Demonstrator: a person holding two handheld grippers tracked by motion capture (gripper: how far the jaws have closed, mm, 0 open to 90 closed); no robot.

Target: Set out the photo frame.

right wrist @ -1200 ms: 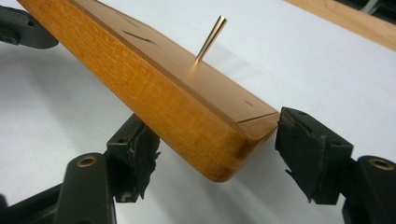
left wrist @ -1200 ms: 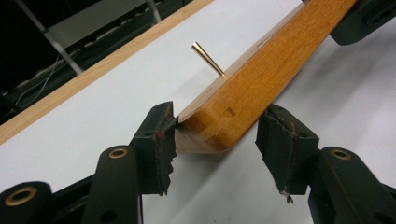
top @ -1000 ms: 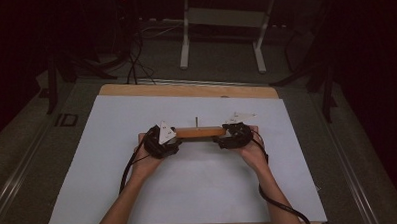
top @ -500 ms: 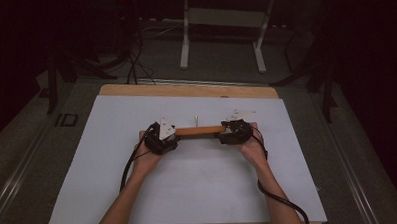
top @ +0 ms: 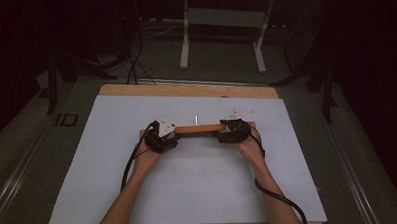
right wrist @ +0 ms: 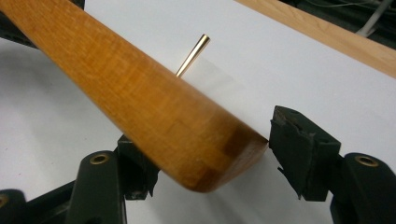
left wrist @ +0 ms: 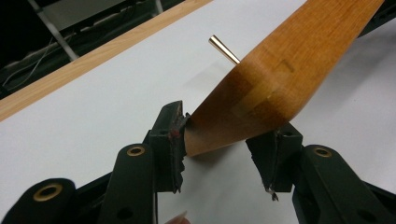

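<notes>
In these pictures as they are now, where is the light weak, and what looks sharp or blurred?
High view: dim, the floor around the white table nearly black, the wooden bar small and soft. Left gripper view: bright, the bar's grain sharp, a faint shadow under the brass pin. Right gripper view: bright too, the bar's near end slightly soft.

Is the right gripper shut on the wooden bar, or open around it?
Open: in the right gripper view the right gripper has one jaw standing apart from the wooden bar, white surface showing between.
</notes>
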